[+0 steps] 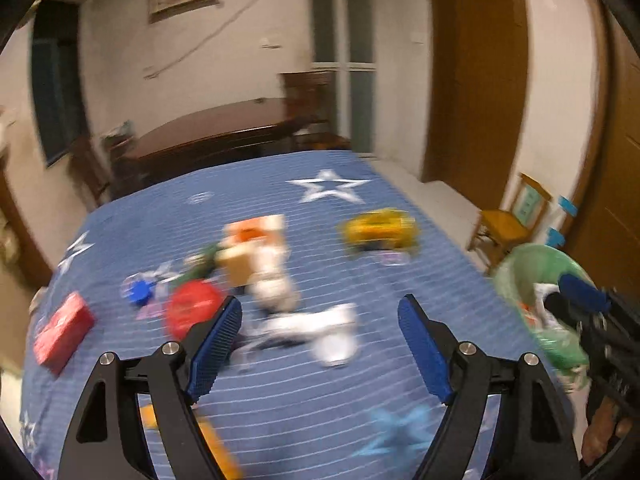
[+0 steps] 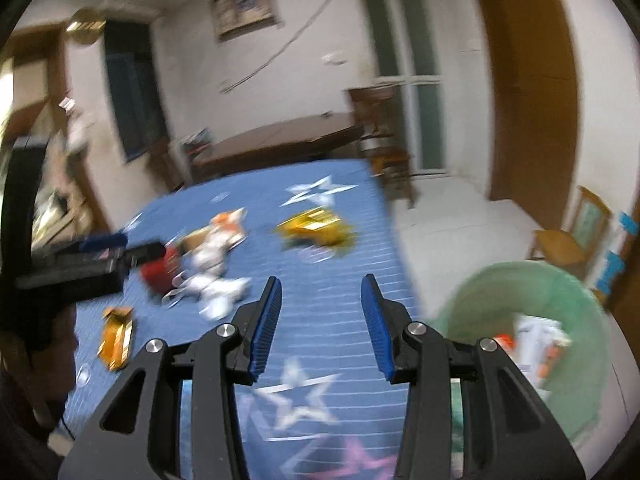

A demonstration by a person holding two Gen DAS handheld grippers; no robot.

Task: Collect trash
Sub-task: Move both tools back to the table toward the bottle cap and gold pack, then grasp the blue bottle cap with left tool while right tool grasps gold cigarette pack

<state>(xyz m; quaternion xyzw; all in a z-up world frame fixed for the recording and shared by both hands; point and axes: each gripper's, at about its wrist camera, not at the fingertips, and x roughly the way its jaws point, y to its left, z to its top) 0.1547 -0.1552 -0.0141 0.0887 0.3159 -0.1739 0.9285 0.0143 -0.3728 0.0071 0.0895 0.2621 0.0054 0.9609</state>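
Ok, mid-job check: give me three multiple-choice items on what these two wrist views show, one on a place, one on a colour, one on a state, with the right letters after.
1. Where is the green-lined round bin?
A. on the bed
B. on the floor beside the bed's right edge
C. on the wooden chair

2. What colour is the flat rectangular box at the left edge of the blue star-patterned bedspread?
A. red
B. yellow
C. white

3. What is the left gripper doing?
A. clamped on a wrapper
B. open, nothing between its pads
C. shut empty

Answers: 1 B, the bin stands off the bedspread, below its right edge. 2 A, the box reads red in the left wrist view. 3 B, the blue pads stand wide apart with only bedspread and blurred white litter beyond them.
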